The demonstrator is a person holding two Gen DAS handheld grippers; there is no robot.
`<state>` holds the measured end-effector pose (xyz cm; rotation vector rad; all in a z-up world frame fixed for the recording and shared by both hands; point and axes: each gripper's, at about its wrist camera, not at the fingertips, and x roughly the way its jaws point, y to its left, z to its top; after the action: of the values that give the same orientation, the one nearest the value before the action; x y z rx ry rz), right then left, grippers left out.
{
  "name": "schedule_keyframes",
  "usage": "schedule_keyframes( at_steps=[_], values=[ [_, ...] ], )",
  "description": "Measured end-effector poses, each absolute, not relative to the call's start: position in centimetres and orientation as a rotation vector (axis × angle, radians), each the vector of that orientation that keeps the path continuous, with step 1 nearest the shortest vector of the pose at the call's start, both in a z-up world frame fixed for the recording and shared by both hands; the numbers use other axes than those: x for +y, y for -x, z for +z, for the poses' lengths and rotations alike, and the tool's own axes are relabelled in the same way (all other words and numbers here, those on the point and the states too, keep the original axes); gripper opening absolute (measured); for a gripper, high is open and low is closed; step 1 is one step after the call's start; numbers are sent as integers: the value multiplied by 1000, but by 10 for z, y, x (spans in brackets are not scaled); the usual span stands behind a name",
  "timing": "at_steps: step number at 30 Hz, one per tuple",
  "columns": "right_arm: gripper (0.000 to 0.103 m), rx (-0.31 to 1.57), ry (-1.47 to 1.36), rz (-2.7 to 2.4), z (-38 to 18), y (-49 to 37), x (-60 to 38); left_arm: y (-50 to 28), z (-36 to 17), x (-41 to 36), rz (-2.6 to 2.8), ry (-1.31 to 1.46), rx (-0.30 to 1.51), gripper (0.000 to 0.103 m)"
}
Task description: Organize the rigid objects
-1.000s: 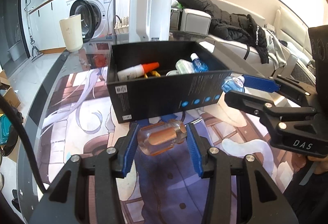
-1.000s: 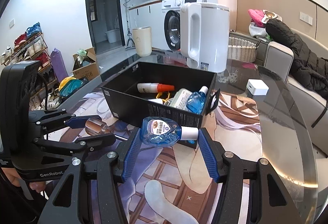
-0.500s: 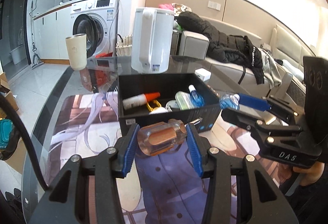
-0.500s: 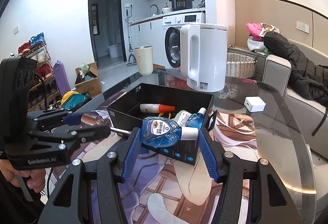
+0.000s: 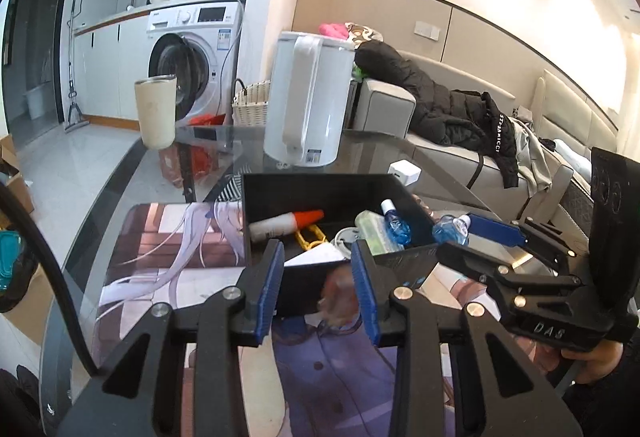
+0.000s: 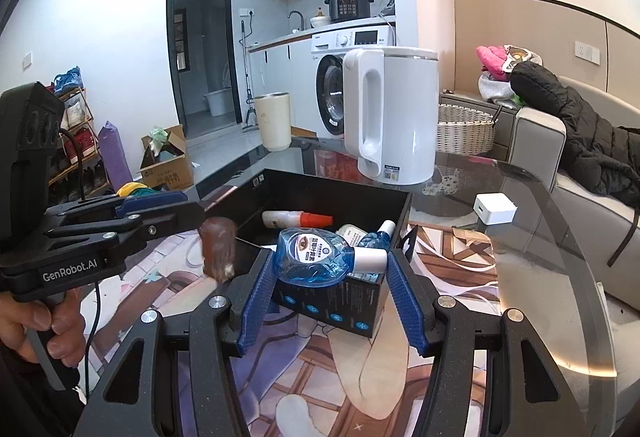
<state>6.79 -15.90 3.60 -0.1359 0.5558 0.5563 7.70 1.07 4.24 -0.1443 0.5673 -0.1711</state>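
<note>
Tongs first, in the left wrist view: the left tongs (image 5: 318, 277) hang at the near wall of the black box (image 5: 320, 193) on the worktop (image 5: 372, 151). Their jaws have just been closing. A blurred amber screwdriver handle (image 5: 338, 299) sits between the blue pads, close to the right one, and I cannot tell whether it is pinched. Inside the box lie 1 orange-capped white bottle (image 5: 286, 223) and 1 small blue bottle (image 5: 394, 225).

In the right wrist view, the right tongs (image 6: 332, 289) pinch a labelled blue bottle (image 6: 312, 257) end to end, its white cap to the right, just above the box's near right corner. A white kettle (image 6: 400, 117) stands beyond the box's far wall.
</note>
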Motion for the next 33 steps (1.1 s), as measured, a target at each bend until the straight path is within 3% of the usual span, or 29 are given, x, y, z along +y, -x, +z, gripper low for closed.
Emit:
schedule_keyframes(
  at_steps=[7,11,15,17,18,27,33],
  values=[
    [57,563,126,545,36,-75,-166,-81,23,10,-166,98,653,36],
    [57,557,127,543,37,-73,-167,-81,20,-1,-200,82,677,57],
    [57,551,117,531,39,-73,-174,-82,17,-17,-237,72,710,66],
    [57,544,112,522,41,-72,-180,-83,15,-25,-239,65,711,82],
    [57,543,108,518,41,-72,-183,-82,15,-27,-244,62,709,84],
    [57,533,66,462,49,-75,-217,-88,16,-50,-268,38,724,86],
    [57,527,59,461,51,-75,-224,-102,-7,-71,-278,39,836,86]
  ],
)
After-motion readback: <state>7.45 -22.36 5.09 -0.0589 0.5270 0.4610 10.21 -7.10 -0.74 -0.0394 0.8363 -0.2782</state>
